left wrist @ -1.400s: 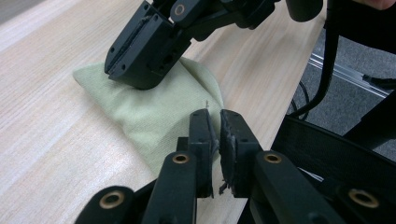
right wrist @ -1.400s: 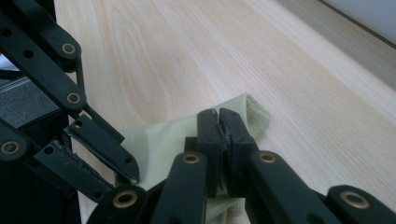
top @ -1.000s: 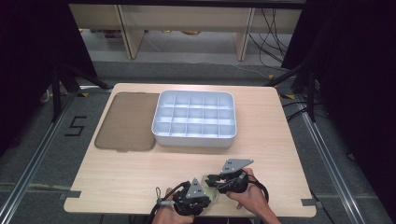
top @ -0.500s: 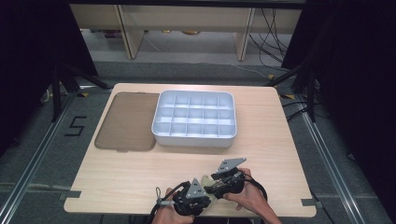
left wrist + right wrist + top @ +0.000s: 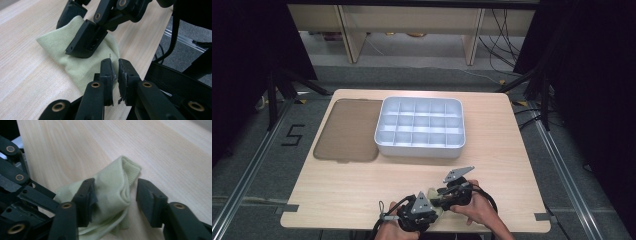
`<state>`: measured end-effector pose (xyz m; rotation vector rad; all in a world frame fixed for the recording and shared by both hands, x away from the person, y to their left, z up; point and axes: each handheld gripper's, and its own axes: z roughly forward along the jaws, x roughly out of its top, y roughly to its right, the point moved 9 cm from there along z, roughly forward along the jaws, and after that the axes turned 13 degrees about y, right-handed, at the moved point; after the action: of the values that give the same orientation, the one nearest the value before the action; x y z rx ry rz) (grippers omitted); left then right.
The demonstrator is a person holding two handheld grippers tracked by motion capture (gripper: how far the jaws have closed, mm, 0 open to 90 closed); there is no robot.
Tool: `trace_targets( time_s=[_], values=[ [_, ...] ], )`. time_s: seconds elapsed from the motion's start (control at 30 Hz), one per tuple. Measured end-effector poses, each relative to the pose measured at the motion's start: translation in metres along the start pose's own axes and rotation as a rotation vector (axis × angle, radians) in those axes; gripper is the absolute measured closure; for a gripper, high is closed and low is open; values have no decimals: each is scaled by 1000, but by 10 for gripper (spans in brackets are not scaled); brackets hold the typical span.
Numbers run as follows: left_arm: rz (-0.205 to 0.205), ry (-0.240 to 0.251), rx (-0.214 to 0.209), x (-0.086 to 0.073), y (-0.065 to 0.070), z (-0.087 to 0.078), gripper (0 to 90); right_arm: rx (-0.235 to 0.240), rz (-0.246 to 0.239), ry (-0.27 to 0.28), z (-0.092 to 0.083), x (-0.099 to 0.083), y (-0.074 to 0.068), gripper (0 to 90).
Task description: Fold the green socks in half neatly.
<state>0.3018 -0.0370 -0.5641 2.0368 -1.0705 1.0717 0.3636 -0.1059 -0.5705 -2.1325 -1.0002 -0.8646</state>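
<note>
Only readable writing: a dark "5" (image 5: 292, 135) marked on the floor, at 9 o'clock from the worktop (image 5: 362, 190). No brand or label legible on anything else.

Containers: white divided tray (image 5: 420, 148) sits at 12 o'clock on the worktop, a grid of small compartments, all looking bare from the high view. Just beside it at its 9 o'clock lies a flat brown lid (image 5: 348, 131), edge close to the tray wall (touching or not, cannot tell).

Work is at the near edge, 6 o'clock. A pale green cloth (image 5: 110, 192), folded and bunched, lies on the wood close to the worktop's edge, between the two claws.

Left claw (image 5: 115, 72): jaws closed down with a thin edge of the cloth pinched between the pads (near corner of the cloth, seen in the left gripper view).

Right claw (image 5: 113, 192): jaws apart, straddling the folded hump of the cloth; one pad is against the fabric, the other stands clear of it with bare wood in the gap, so no grip. Its jaws have just been closing after a wider swing, cloth between them.

In the high view the two hands sit close together, left claw (image 5: 428, 202) at 7 o'clock of the right claw (image 5: 443, 192).
</note>
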Motion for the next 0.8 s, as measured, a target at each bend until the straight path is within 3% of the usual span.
trace_targets(
  time_s=[0.03,0.07,0.2,0.23,0.3,0.47,0.5,0.73,0.8],
  values=[
    [2,3,-4,0,0,0,809,3,29,-9,-1,-1,-2,559],
    [23,-2,-8,0,-1,0,806,8,39,-8,0,-1,-3,574],
    [23,3,-18,0,0,0,777,35,65,15,0,-2,-2,622],
    [-4,28,-15,2,1,1,769,36,70,17,0,-2,-2,628],
    [-8,15,-25,1,0,-1,733,37,70,17,0,-2,-3,645],
    [-38,46,-23,7,-1,-9,603,39,84,32,0,-2,-3,691],
    [-25,45,-19,7,-4,-13,571,39,86,33,0,-2,-3,694],
    [-106,72,54,-1,-28,-42,453,43,97,51,0,-2,-3,709],
    [-109,63,76,-8,-38,-53,426,37,90,52,0,-2,-3,712]
  ],
)
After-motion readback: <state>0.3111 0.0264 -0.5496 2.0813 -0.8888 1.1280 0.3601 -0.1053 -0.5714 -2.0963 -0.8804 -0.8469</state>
